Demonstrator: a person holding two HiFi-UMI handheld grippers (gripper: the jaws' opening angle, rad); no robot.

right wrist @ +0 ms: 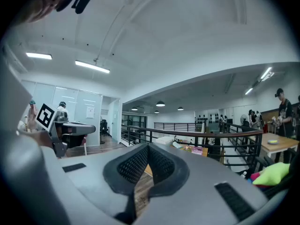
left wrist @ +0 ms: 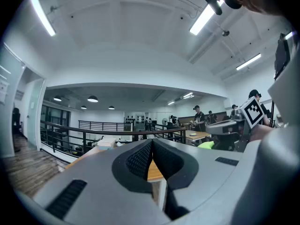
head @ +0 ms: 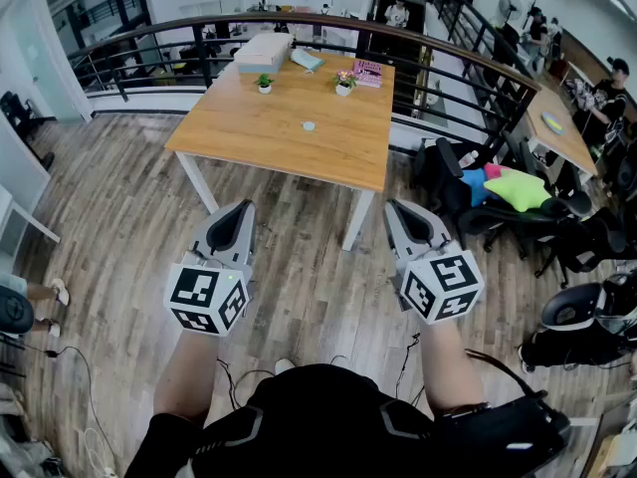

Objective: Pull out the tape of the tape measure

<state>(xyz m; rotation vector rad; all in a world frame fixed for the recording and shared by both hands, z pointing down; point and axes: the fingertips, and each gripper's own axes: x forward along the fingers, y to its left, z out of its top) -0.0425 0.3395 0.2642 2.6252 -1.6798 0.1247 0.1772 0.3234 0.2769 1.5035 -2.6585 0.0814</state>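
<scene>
A small round pale thing (head: 309, 125) lies flat near the middle of the tabletop (head: 249, 127). It is the only candidate for the tape measure, but it is too small to tell for sure. It shows no long axis, no pulled-out tape and no way of pointing.

The tabletop is smooth light wood, rectangular, on white legs, and stands on a grey-brown plank floor (head: 119, 217). Along its far edge sit a flat pale box (head: 264, 51) and a light blue item (head: 307, 60). A pink book (head: 367, 73) lies at the far right corner. Two small potted plants (head: 264, 84) (head: 344, 83) stand between that edge and the round thing, well apart from it. A black metal railing (head: 438, 53) curves round behind the tabletop. Dark chairs, one with a bright green cushion (head: 518, 189), crowd the right side.

The left gripper (head: 242, 207) and right gripper (head: 398, 207) hover over the floor, short of the tabletop's near edge. Both are grey plastic with dark ribbed pads. In each gripper view the jaws are pressed together with nothing between them.
</scene>
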